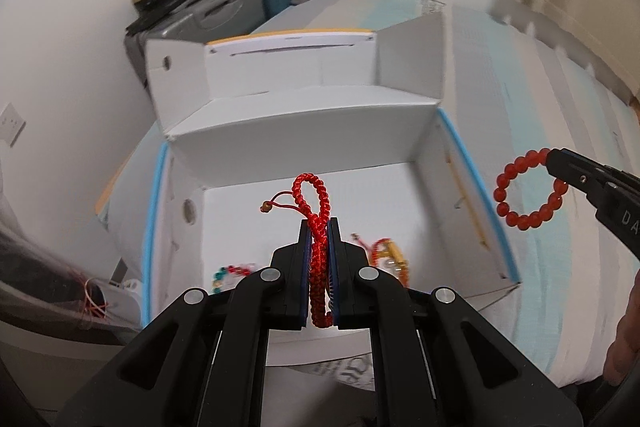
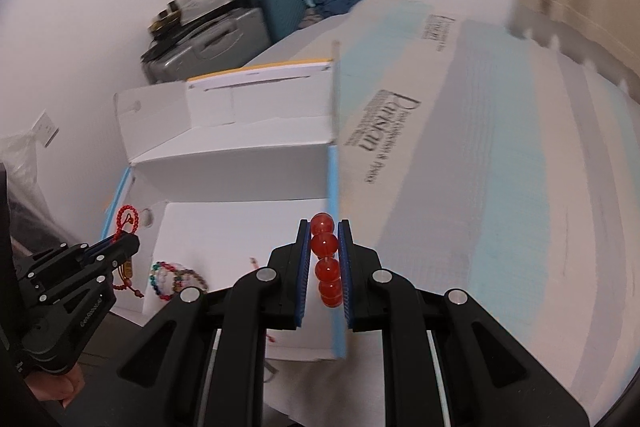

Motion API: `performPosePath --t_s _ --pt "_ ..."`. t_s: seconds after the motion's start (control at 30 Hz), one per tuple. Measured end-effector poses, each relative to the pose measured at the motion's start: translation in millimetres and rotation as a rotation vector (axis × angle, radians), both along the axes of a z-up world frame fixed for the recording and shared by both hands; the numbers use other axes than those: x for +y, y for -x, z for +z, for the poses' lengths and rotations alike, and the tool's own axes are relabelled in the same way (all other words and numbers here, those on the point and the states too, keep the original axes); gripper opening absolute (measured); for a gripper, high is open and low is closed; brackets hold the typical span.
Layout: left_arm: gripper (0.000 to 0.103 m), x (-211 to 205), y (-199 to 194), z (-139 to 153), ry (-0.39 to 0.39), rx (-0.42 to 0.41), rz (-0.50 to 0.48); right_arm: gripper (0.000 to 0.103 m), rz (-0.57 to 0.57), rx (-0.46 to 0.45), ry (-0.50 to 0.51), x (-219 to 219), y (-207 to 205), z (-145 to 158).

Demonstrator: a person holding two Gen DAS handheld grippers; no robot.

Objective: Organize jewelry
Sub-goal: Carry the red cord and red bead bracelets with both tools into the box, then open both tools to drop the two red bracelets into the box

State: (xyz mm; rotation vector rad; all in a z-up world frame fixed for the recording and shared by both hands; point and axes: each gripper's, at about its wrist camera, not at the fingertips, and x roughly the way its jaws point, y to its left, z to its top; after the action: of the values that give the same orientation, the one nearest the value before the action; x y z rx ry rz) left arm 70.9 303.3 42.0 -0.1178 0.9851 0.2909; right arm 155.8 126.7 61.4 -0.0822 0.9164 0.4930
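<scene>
Above the open white box point(image 1: 308, 155), the left gripper point(image 1: 319, 227) is clamped on a red braided cord bracelet point(image 1: 316, 203) whose loop sticks out at 12 o'clock past the fingertips. At 3 o'clock, over the striped bedding point(image 1: 540, 107), the right gripper point(image 2: 324, 231) pinches a red bead bracelet point(image 1: 528, 189). A multicoloured bead bracelet point(image 2: 176, 277) lies on the box floor
</scene>
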Motion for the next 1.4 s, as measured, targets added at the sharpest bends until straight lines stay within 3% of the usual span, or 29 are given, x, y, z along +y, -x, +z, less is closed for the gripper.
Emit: performPosePath --t_s 0.4,0.9,1.37,1.4 --pt "0.007 55 9 -45 0.047 0.093 0.065 0.013 0.097 0.071 0.052 77 4 -44" --pt "0.007 75 0 -108 0.111 0.212 0.076 0.013 0.109 0.188 0.139 102 -3 -116" --pt "0.011 76 0 -113 0.108 0.205 0.085 0.015 0.106 0.191 0.129 102 2 -116" --pt "0.011 75 1 -112 0.107 0.200 0.088 0.021 0.105 0.188 0.126 101 2 -114"
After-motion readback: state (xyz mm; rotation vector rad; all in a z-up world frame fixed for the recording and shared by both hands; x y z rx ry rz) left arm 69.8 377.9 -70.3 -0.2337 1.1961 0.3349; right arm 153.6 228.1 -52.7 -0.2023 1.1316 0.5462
